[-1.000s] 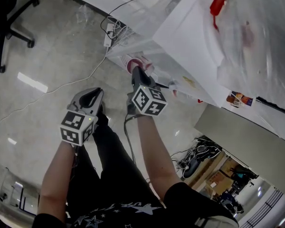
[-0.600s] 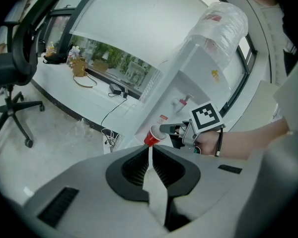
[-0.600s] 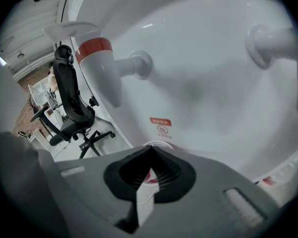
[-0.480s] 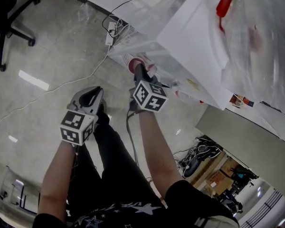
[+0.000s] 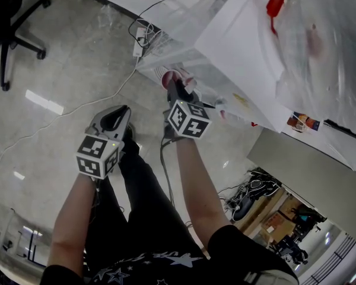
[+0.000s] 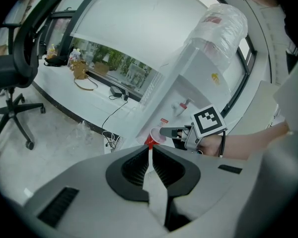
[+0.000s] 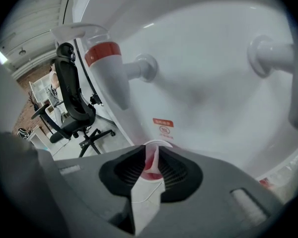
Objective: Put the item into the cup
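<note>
A red cup (image 5: 168, 78) hangs in front of the white water dispenser (image 5: 243, 46), and my right gripper (image 5: 174, 88) is shut on its rim. In the right gripper view the cup (image 7: 150, 171) sits between the jaws, below the red-banded tap (image 7: 107, 66). My left gripper (image 5: 120, 113) is lower and to the left, over the floor, shut with nothing in it. From the left gripper view the cup (image 6: 153, 139) and the right gripper (image 6: 171, 131) show ahead, just beyond my left gripper's (image 6: 150, 155) own jaws. No separate item is visible.
A second, white tap (image 7: 273, 58) is to the right of the red-banded one. A large plastic-wrapped bottle (image 6: 221, 26) tops the dispenser. A power strip with cables (image 5: 137, 39) lies on the floor by its base. An office chair (image 5: 12, 16) stands far left.
The right gripper with the cup has shifted very slightly toward the dispenser. The left gripper has stayed where it was.
</note>
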The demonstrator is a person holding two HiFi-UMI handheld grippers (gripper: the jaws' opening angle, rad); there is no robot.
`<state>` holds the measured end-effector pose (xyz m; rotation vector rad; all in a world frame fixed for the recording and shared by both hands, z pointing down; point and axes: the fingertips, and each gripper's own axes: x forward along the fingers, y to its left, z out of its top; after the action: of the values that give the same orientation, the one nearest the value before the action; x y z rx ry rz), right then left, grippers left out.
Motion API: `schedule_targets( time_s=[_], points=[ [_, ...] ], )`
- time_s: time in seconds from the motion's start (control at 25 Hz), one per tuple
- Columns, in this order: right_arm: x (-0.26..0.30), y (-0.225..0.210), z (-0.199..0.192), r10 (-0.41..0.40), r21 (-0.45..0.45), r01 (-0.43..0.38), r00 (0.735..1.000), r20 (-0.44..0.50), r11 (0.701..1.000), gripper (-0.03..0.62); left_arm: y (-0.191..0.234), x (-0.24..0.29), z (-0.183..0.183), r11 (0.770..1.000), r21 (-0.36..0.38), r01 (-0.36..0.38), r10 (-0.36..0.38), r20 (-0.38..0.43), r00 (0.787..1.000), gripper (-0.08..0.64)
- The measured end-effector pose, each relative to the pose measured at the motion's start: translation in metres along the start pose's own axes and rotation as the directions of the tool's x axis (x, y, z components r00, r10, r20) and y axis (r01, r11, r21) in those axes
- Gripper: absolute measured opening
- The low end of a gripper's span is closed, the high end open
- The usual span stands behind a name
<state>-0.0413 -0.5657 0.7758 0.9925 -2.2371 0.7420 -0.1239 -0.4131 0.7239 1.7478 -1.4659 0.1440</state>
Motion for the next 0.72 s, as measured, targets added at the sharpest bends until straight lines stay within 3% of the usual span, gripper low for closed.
schedule_targets(
  time_s=[0.72],
  points=[
    [-0.072,0.038,-0.001,-0.015,0.054,0.01,0.996,0.084,0.998,0.08,-0.018,-0.057,0.006,0.998,0.038,0.043,-0.044,0.012,0.999,0.029]
  ],
)
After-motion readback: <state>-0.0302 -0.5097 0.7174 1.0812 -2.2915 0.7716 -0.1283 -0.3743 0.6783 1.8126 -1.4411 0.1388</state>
